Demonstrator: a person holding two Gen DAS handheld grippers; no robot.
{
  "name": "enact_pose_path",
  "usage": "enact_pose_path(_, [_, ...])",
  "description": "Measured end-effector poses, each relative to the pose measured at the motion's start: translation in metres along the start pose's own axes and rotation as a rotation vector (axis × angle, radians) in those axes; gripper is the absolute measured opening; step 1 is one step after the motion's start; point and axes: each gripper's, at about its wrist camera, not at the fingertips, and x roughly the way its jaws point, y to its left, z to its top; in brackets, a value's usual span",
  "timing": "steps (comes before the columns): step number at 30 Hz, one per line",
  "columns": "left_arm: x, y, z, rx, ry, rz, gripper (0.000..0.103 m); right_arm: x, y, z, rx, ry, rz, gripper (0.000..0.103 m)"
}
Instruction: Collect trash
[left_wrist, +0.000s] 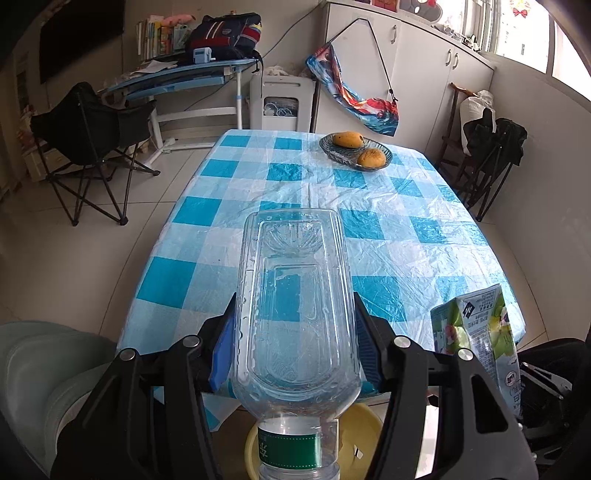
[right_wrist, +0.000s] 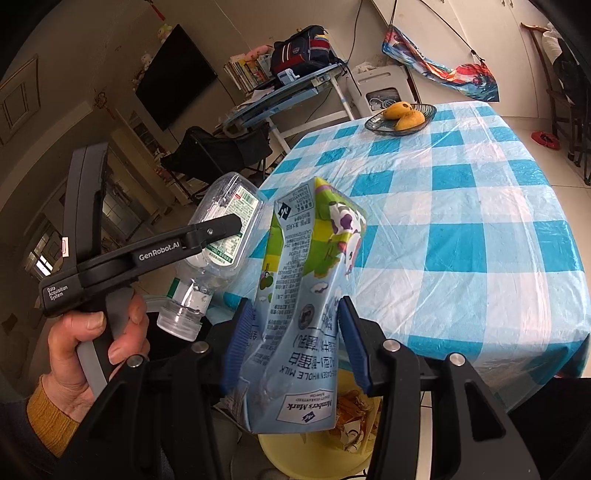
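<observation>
My left gripper (left_wrist: 295, 332) is shut on an empty clear plastic bottle (left_wrist: 295, 302), held neck down, uncapped, with a green label band. It hangs over a yellow bin (left_wrist: 360, 424) below the table's near edge. My right gripper (right_wrist: 293, 336) is shut on a crumpled milk carton (right_wrist: 303, 295), held over the same yellow bin (right_wrist: 295, 458), which holds orange scraps. The carton also shows at the right of the left wrist view (left_wrist: 476, 339). The left gripper with the bottle (right_wrist: 225, 229) shows in the right wrist view, just left of the carton.
The table with a blue-and-white checked cloth (left_wrist: 332, 206) carries a glass dish with two mangoes (left_wrist: 354, 149) at its far side. A black folding chair (left_wrist: 88, 147) and a desk (left_wrist: 184, 77) stand to the left; another dark chair (left_wrist: 491, 155) stands right.
</observation>
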Motion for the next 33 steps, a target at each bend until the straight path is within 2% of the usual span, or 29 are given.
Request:
enact_pose_path(5, [-0.008, 0.004, -0.017, -0.007, 0.015, 0.006, 0.054, 0.019, 0.020, -0.023, -0.078, 0.128, 0.007, 0.048])
enact_pose_path(9, [-0.013, 0.009, -0.035, -0.021, 0.038, 0.010, 0.054, 0.027, 0.020, -0.032, -0.079, 0.183, -0.029, 0.049])
enact_pose_path(17, [-0.019, 0.008, -0.074, -0.028, 0.111, -0.011, 0.054, -0.003, 0.007, -0.032, -0.005, 0.079, -0.077, 0.062])
enact_pose_path(21, [-0.015, 0.000, -0.096, -0.014, 0.181, -0.037, 0.054, -0.027, 0.005, -0.032, 0.016, -0.015, -0.171, 0.072])
enact_pose_path(23, [-0.010, -0.002, -0.107, -0.006, 0.231, -0.043, 0.054, -0.037, 0.004, -0.030, 0.020, -0.065, -0.229, 0.080])
enact_pose_path(28, [0.001, -0.001, -0.128, 0.003, 0.338, -0.037, 0.055, -0.055, 0.008, -0.031, 0.019, -0.142, -0.319, 0.089])
enact_pose_path(30, [-0.003, 0.001, -0.129, 0.000, 0.334, -0.032, 0.056, -0.060, 0.010, -0.032, 0.009, -0.165, -0.344, 0.090])
enact_pose_path(33, [-0.020, -0.001, -0.122, 0.024, 0.257, 0.004, 0.062, -0.068, 0.018, -0.033, -0.018, -0.197, -0.393, 0.092])
